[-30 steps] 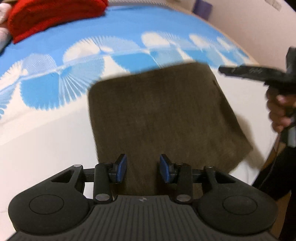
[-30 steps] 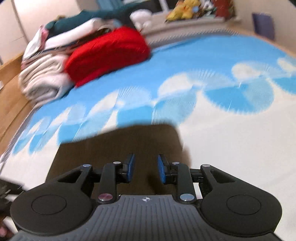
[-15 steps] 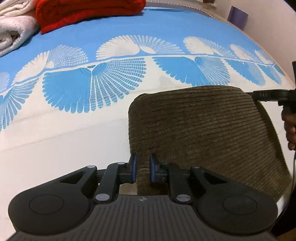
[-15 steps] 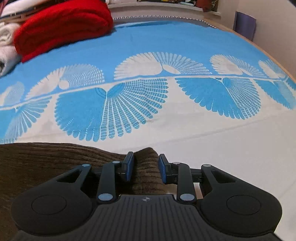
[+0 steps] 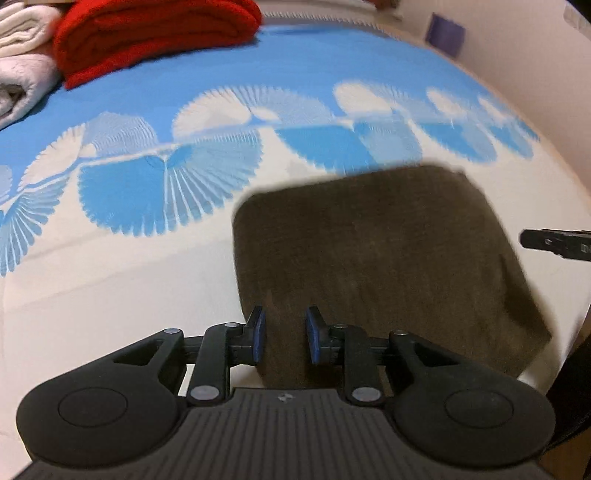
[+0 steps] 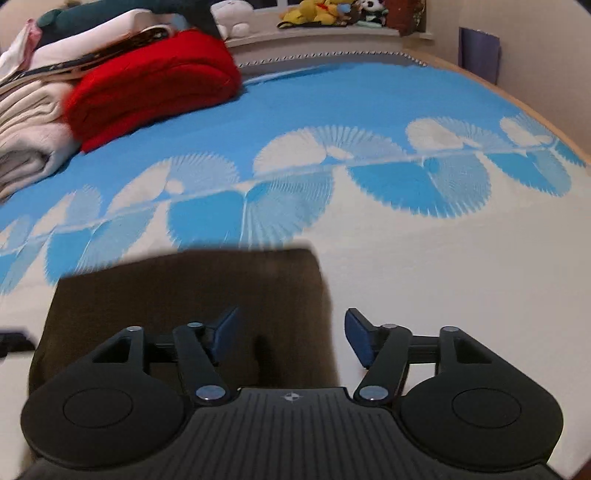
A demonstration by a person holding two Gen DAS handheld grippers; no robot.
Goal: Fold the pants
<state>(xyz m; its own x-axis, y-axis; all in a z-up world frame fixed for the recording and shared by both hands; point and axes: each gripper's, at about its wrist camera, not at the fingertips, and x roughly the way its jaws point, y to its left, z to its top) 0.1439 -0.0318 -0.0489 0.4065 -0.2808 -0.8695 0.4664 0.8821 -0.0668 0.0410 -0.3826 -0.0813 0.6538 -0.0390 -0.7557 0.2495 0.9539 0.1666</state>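
Observation:
The brown corduroy pants (image 5: 376, 258) lie folded into a flat rectangle on the bed; they also show in the right wrist view (image 6: 184, 306). My left gripper (image 5: 283, 338) is open, raised over the near left edge of the pants, holding nothing. My right gripper (image 6: 291, 332) is wide open above the near right corner of the pants, empty. The tip of the right gripper (image 5: 557, 242) shows at the right edge of the left wrist view.
The bed sheet (image 6: 369, 110) is blue and white with fan patterns. A folded red blanket (image 6: 155, 85) and a pile of white and dark laundry (image 6: 29, 118) sit at the far left. Plush toys (image 6: 321, 11) line the window sill. The bed's right edge meets a wall (image 5: 535, 74).
Both grippers let go of the pants and opened. Both pulled back and up. The pants, lifted and curled half a second ago, now lie flat.

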